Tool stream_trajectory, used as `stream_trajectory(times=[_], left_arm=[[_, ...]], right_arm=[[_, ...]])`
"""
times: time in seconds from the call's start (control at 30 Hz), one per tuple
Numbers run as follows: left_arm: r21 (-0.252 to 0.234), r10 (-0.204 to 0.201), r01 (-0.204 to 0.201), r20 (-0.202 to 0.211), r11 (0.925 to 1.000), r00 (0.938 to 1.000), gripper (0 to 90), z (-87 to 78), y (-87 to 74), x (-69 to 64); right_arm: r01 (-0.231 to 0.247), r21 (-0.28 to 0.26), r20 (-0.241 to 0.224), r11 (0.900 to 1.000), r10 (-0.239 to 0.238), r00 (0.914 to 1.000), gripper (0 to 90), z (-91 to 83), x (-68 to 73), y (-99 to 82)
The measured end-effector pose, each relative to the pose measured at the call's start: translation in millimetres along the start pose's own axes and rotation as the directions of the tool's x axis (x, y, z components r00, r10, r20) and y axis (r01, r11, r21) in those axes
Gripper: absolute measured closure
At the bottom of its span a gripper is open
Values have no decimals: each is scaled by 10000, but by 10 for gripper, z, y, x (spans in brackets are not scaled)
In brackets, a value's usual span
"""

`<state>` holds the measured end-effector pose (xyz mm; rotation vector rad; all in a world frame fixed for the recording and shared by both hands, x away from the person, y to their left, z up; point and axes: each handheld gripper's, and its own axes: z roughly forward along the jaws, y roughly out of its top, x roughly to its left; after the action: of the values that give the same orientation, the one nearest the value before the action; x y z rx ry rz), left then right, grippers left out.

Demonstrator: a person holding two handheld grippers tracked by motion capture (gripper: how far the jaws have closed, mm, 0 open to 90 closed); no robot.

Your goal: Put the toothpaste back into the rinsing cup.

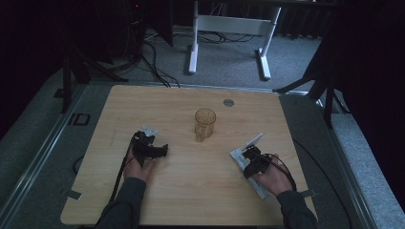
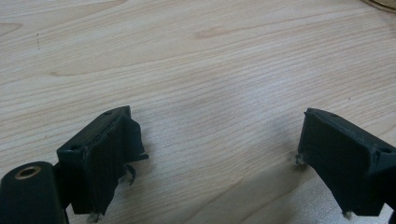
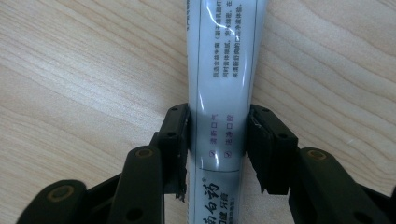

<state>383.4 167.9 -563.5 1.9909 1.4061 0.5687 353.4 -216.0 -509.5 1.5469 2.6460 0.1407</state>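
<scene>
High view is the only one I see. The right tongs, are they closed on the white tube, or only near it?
Observer: Closed. In the right gripper view the right tongs press both sides of the tube.
Operator: And the left tongs, do they hold something?
Observer: No. The left tongs stand wide open, with only the table between them.
Operator: Is something printed on the tube?
Observer: Yes, columns of small Chinese text.

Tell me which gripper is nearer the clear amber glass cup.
Left, though narrowly. The left gripper sits open to the amber glass cup's left; the right gripper lies farther, toward the near right, clamping a white toothpaste tube.
</scene>
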Motion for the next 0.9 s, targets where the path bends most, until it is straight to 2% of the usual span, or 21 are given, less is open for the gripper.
stream_trajectory(times=[0.27, 0.6, 0.9], left_arm=[[2, 3, -3, 0, 10000, 10000, 106, 0, 0, 0], [-1, -1, 1, 0, 10000, 10000, 106, 0, 0, 0], [-6, -6, 6, -1, 10000, 10000, 106, 0, 0, 0]], right_arm=[[60, 21, 227, 10000, -61, 9997, 613, 7, 31, 2], [203, 15, 51, 9998, -203, 9998, 683, -28, 13, -25], [-14, -129, -9, 9999, 14, 10000, 698, -47, -57, -81]])
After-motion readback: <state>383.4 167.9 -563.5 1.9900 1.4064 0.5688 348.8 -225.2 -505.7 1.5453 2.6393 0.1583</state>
